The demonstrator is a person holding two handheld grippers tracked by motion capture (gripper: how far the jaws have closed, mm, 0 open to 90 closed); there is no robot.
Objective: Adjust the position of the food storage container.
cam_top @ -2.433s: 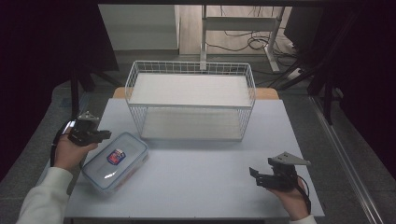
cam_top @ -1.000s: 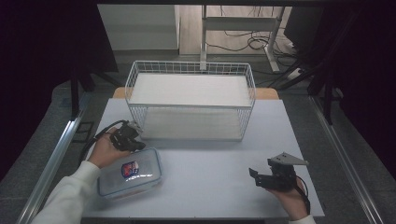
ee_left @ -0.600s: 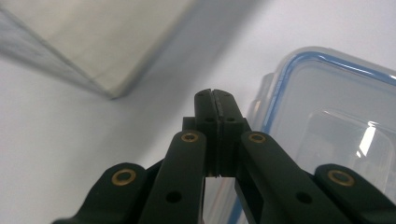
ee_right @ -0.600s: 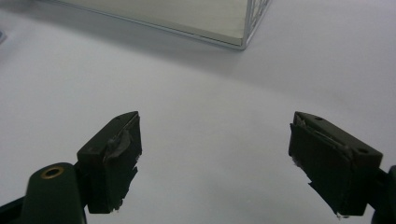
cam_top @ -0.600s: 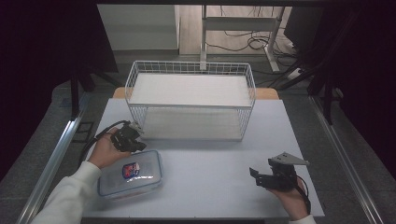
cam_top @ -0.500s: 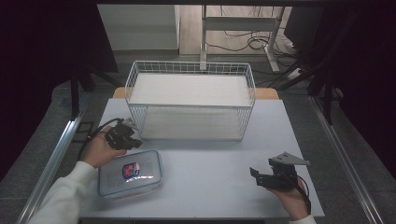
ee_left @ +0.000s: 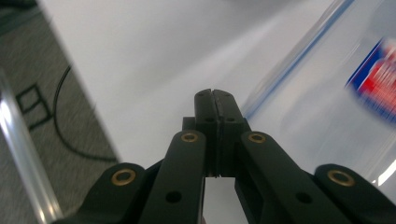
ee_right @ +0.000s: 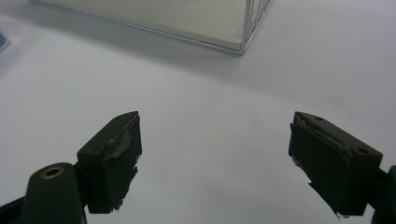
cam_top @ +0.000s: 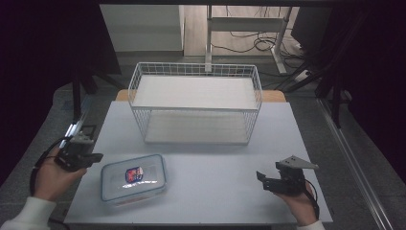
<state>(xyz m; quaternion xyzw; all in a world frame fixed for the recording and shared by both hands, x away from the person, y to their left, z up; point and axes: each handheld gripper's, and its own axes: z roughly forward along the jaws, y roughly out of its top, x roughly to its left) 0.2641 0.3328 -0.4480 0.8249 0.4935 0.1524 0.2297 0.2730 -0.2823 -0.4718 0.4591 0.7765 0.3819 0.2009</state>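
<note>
A clear plastic container (cam_top: pixel 134 178) with a blue-rimmed lid and a red-and-blue label lies flat on the white table (cam_top: pixel 210 163), at the front left. My left gripper (cam_top: pixel 97 156) hovers at the table's left edge, just left of the container and apart from it. In the left gripper view the left gripper (ee_left: pixel 213 94) is shut on nothing, with the container (ee_left: pixel 336 88) blurred to its right. My right gripper (cam_top: pixel 261 176) rests at the front right, pointing left. The right gripper (ee_right: pixel 219 158) stands open over bare table.
A white wire basket (cam_top: pixel 196 103) with a shelf stands at the table's back middle; its near corner (ee_right: pixel 243 44) is ahead of the right gripper. Grey floor and a cable (ee_left: pixel 65 121) lie past the table's left edge.
The left hand has swung left, from behind the container to the table's left edge. Before that the container slid right and turned a little. The right hand has kept still.
</note>
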